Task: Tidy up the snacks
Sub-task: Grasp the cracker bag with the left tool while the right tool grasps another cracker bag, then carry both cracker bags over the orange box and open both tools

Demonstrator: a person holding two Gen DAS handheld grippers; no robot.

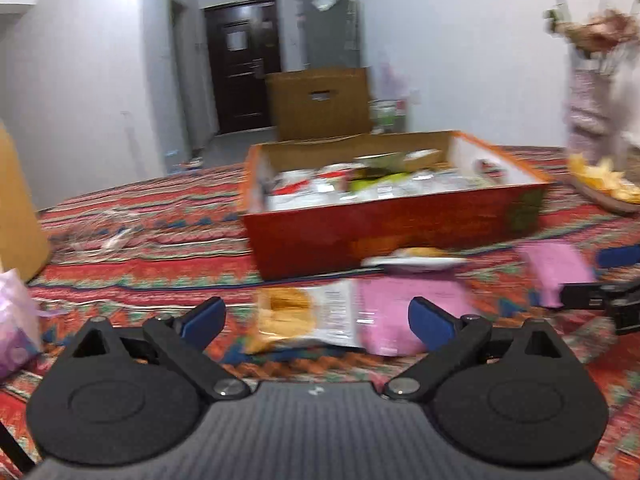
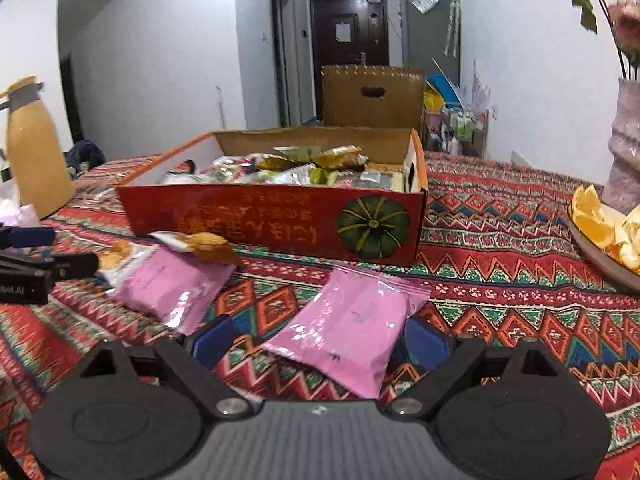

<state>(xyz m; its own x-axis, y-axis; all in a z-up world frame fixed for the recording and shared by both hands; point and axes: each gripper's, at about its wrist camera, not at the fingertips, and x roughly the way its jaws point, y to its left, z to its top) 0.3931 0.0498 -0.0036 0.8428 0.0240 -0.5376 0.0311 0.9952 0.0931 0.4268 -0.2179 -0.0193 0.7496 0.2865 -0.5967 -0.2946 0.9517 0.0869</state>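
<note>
Both claws are spread wide: right claw (image 2: 316, 344) astride a pink packet (image 2: 348, 332), box (image 2: 280, 216) at twelve o'clock; slippery foil may be squeezed out.

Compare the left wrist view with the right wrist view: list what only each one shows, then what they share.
Only the left wrist view: the open left hand-held gripper over a cracker packet, and a purple bag at the left edge.

Only the right wrist view: a yellow thermos, the pumpkin picture on the box front, and the open right hand-held gripper around a pink packet, pads not pressing.

Both: the red snack box, patterned tablecloth, orange-slice plate, dark door.
</note>
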